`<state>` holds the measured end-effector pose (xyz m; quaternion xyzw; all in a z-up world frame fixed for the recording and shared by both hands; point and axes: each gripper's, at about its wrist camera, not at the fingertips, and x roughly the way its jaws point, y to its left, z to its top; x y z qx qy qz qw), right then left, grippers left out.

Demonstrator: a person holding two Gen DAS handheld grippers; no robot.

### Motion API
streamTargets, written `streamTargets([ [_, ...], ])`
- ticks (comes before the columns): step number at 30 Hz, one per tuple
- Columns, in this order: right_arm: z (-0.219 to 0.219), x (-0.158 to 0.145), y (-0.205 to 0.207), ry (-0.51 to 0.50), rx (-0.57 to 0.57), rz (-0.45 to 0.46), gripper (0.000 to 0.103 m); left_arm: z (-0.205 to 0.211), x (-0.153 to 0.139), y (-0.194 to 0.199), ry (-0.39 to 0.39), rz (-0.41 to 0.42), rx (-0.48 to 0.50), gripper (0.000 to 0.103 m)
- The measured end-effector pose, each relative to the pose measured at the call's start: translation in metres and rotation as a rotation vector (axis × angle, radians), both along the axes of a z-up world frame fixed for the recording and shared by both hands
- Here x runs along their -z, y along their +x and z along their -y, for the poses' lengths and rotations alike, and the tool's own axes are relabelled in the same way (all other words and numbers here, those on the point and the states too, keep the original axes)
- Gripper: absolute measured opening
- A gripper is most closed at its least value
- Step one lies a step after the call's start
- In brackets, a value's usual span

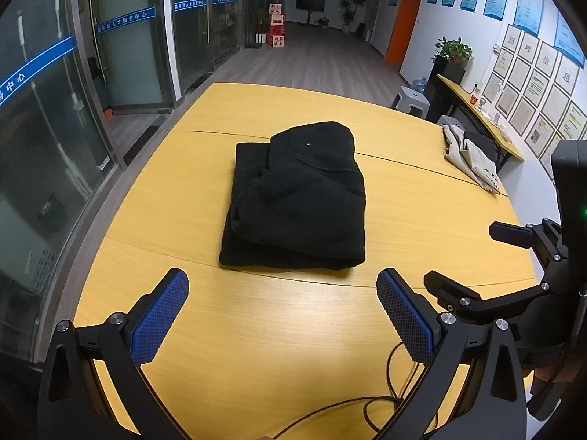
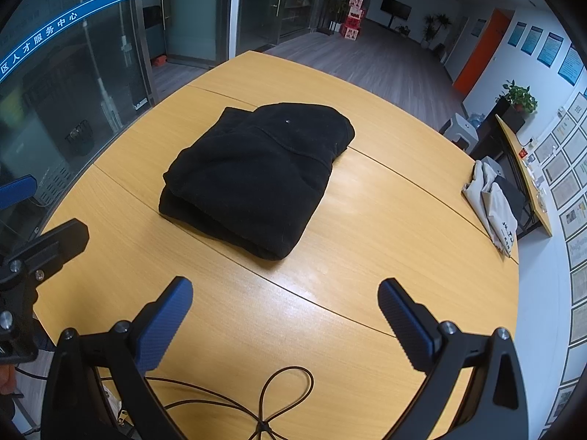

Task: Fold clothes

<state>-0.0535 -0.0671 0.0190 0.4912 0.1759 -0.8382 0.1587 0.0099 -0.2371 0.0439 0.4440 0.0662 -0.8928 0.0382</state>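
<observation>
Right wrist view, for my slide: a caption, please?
Open right gripper above the table, facing a folded black garment; grey clothes lie at the far edge.

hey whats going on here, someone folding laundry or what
A person is folding clothes with a hand-held gripper in each hand. A black hoodie lies folded into a compact bundle in the middle of the yellow table. Both the left gripper and the right gripper are open and empty, held above the table short of the hoodie and touching nothing. A light grey garment lies unfolded near the table's far right edge.
</observation>
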Motion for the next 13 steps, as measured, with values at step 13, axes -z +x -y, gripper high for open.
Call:
streamTargets([
  [13,0.0004,0.0024,0.0004,0.001,0.004,0.006,0.103,-0.0038,-0.0029,0.0041,-0.027,-0.037,-0.002,0.103],
])
